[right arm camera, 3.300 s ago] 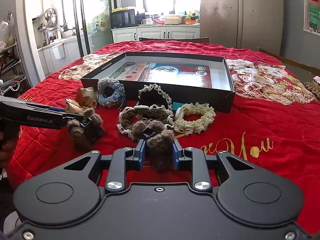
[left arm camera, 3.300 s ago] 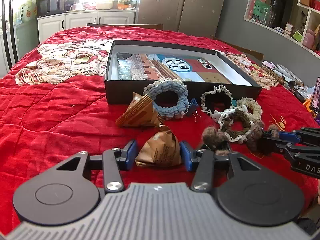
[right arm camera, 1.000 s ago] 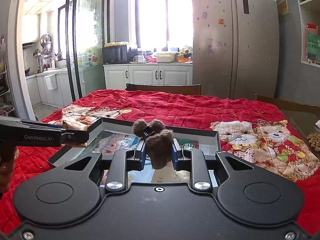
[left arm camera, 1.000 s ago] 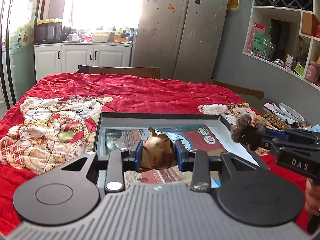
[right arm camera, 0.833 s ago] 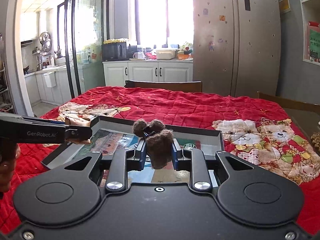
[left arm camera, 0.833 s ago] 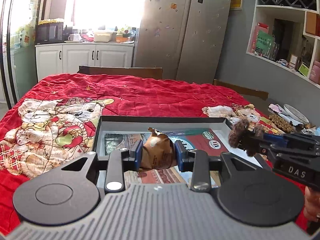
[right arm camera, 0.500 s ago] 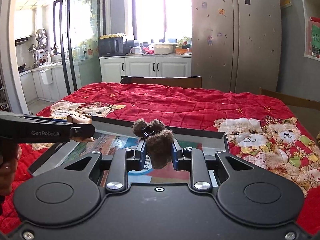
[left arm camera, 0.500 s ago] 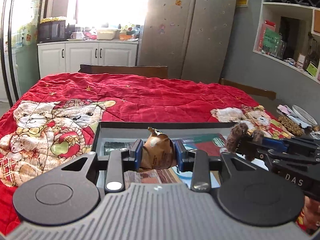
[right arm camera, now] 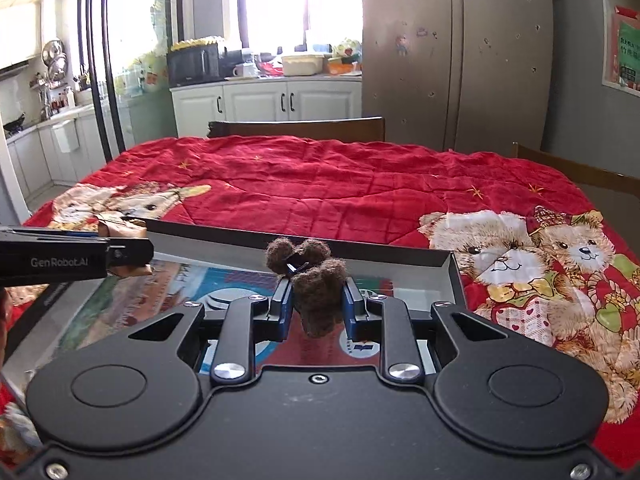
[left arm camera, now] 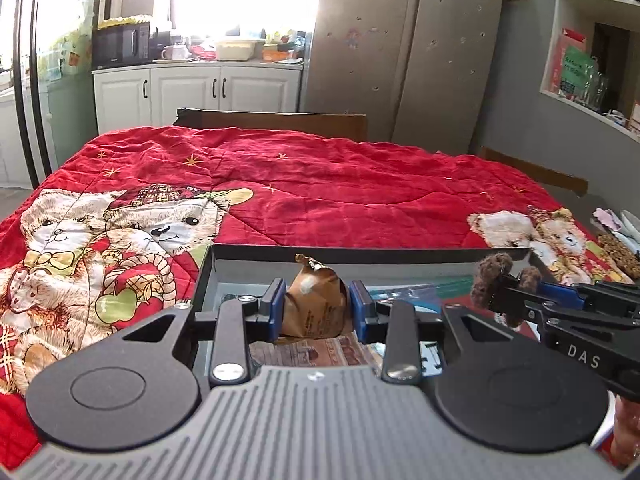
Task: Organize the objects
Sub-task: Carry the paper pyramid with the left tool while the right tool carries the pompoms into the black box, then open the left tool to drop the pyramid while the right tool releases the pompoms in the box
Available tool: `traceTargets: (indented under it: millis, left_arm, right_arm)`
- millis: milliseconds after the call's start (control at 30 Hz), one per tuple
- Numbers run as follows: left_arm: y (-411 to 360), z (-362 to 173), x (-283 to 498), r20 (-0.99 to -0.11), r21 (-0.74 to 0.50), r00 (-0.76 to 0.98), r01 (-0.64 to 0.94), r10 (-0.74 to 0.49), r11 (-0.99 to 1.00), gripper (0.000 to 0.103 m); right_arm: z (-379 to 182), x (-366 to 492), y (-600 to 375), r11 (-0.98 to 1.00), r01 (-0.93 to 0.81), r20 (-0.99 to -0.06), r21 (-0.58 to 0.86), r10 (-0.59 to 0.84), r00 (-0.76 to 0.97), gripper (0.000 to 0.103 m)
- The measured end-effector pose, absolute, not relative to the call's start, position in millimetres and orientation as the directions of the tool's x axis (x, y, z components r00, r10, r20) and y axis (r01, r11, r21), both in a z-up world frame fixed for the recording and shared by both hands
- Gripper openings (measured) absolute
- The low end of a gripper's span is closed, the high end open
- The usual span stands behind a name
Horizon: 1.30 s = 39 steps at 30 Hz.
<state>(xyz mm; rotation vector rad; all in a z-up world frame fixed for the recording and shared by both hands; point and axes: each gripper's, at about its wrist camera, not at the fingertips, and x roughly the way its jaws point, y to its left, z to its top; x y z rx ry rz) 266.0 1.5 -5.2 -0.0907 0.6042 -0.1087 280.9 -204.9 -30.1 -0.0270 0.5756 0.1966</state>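
**Sunlit kitchen behind a red-quilted table**

A bright window (right arm camera: 276, 4) glares above white cabinets (right arm camera: 264, 100) bearing a black microwave (right arm camera: 194, 62). A steel refrigerator (right arm camera: 456, 52) stands against grey walls. Wooden chairs (right arm camera: 296, 128) edge the table's red bear-print quilt (right arm camera: 340, 184); open shelves (left arm camera: 596, 64) line the right.

Open box (right arm camera: 457, 280) below, walls around

You had two grippers, the left (left arm camera: 316, 310) and the right (right arm camera: 316, 306), one brown paper packet (left arm camera: 316, 308), one brown fuzzy hair tie (right arm camera: 318, 292), one black box (right arm camera: 454, 276) and four printed teddy bears.
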Motion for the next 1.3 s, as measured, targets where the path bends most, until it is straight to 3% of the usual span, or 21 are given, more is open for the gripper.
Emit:
traceTargets:
  millis: [467, 833, 1133, 1300]
  left_arm:
    - [-7.4, -14.9, 285.4, -0.613, -0.076, 0.782, 0.082, -0.112, 0.994, 0.038]
    - [-10.4, -21.0, 292.5, -0.642, -0.07, 0.758, 0.093, -0.116, 0.993, 0.039]
    - [-10.6, -22.6, 293.6, -0.655, -0.061, 0.748, 0.095, -0.112, 0.994, 0.055]
    - [-10.7, -22.4, 293.2, -0.651, -0.055, 0.751, 0.094, -0.107, 0.994, 0.057]
  right_arm:
    - [-39.9, 315.5, -202.8, 0.985, -0.168, -0.619, 0.042, 0.158, 0.769, 0.024]
    - [-41.1, 318.2, -200.0, 0.985, -0.169, -0.628, 0.029, 0.15, 0.764, 0.024]
    - [-41.7, 319.6, -201.7, 0.985, -0.167, -0.631, 0.046, 0.159, 0.759, 0.025]
    - [-41.1, 319.8, -202.2, 0.985, -0.165, -0.629, 0.049, 0.159, 0.761, 0.029]
